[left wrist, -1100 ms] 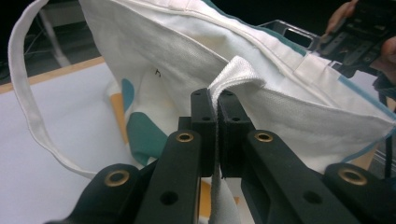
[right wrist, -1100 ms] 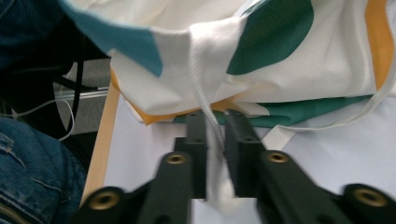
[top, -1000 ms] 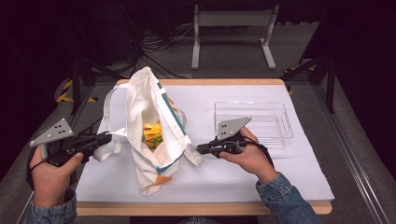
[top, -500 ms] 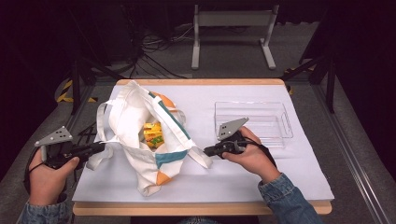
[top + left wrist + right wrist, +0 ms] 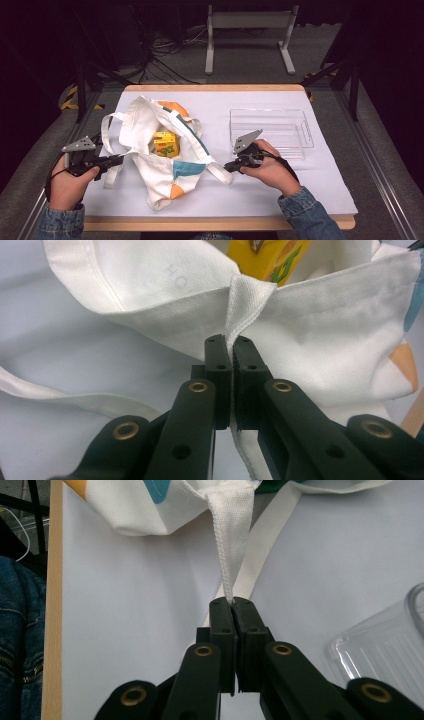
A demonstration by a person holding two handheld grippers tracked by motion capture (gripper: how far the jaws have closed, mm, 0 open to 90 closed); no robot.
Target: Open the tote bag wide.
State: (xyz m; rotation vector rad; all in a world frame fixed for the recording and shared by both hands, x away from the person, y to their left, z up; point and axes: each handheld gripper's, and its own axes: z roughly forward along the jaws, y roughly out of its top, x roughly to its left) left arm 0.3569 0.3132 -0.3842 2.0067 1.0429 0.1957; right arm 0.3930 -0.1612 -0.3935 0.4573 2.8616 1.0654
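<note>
White canvas tote bag [image 5: 160,155], left half of worktop [image 5: 280,195], mouth spread, likely for access to yellow carton [image 5: 166,143]. Left gripper [image 5: 118,160] pinches rim; right gripper [image 5: 228,166] clamps strap [image 5: 232,540].

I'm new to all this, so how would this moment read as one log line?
left tongs: shut on bag | right tongs: shut on bag | juice box: inside bag | tray: empty
</note>
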